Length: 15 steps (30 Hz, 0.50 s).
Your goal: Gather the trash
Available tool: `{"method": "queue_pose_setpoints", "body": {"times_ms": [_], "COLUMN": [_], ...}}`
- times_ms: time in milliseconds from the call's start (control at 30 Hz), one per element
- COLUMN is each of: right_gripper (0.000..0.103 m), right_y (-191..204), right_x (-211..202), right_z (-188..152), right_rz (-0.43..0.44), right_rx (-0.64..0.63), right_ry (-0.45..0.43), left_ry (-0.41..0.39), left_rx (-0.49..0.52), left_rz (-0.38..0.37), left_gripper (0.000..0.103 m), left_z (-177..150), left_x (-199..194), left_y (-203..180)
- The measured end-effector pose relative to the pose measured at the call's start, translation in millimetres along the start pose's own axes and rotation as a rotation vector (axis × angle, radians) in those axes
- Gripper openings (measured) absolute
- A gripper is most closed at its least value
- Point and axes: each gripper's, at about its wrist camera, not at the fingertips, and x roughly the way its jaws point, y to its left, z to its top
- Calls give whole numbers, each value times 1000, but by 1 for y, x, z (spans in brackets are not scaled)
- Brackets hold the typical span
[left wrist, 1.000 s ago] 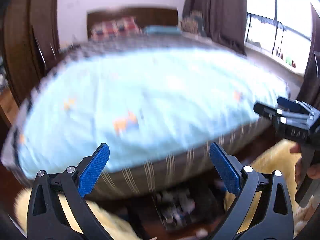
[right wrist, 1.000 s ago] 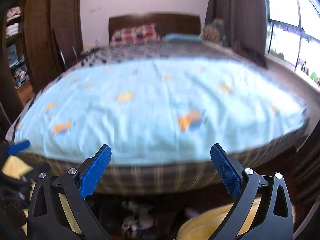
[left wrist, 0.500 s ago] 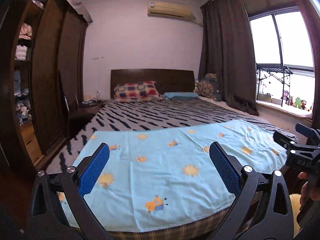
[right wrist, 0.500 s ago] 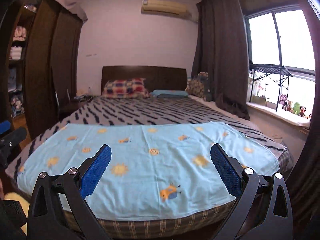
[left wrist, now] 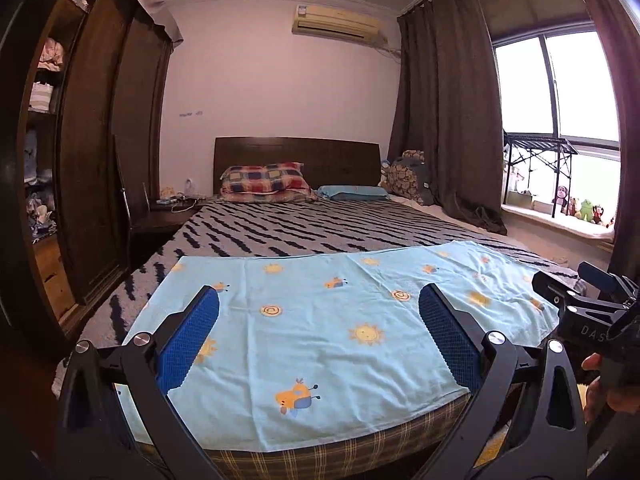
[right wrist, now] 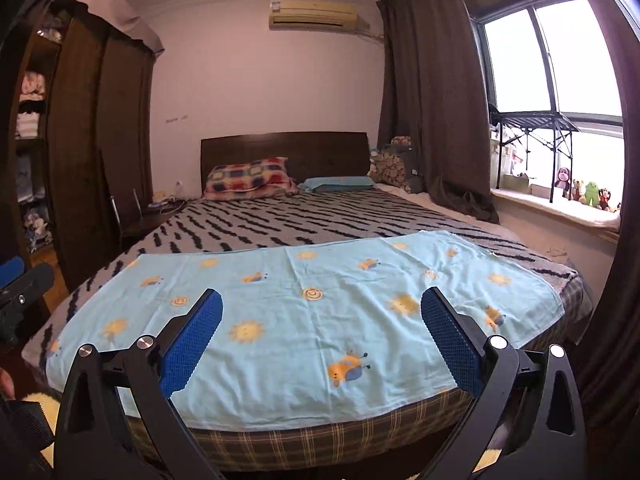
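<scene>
No trash shows in either view. My left gripper (left wrist: pixel 318 300) is open at the foot of the bed, its blue pads wide apart over a light blue sheet (left wrist: pixel 340 332) with sun and bee prints. My right gripper (right wrist: pixel 320 300) is open too, held over the same sheet (right wrist: pixel 304 320). Nothing is between either pair of fingers. The right gripper (left wrist: pixel 576 300) also shows at the right edge of the left wrist view, with a hand (left wrist: pixel 612 384) on it. The left gripper (right wrist: pixel 20 284) shows at the left edge of the right wrist view.
The bed (left wrist: pixel 304 232) has a zebra-striped cover, a checked pillow (left wrist: pixel 264 182) and a blue pillow (left wrist: pixel 352 192). A dark wardrobe (left wrist: pixel 88 160) stands left, with a nightstand (left wrist: pixel 164 216) beside it. Dark curtains (left wrist: pixel 440 120) and a window sill with plush toys (right wrist: pixel 588 194) lie right.
Both cameras have tilted up from the bed's lower edge and floor to the whole room, and the blur has gone. Both grippers stayed open.
</scene>
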Motion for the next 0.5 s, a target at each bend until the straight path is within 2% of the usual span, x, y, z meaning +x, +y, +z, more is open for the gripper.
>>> {"method": "queue_pose_setpoints", "body": {"times_ms": [500], "right_gripper": [100], "right_y": [-2], "right_x": [3], "right_z": [-4], "right_rz": [-9], "right_rx": [28], "right_ry": [15], "left_ry": [29], "left_rx": [-3], "left_rz": [-2], "left_gripper": [95], "left_z": [-3], "left_x": [6], "left_y": [-3]}}
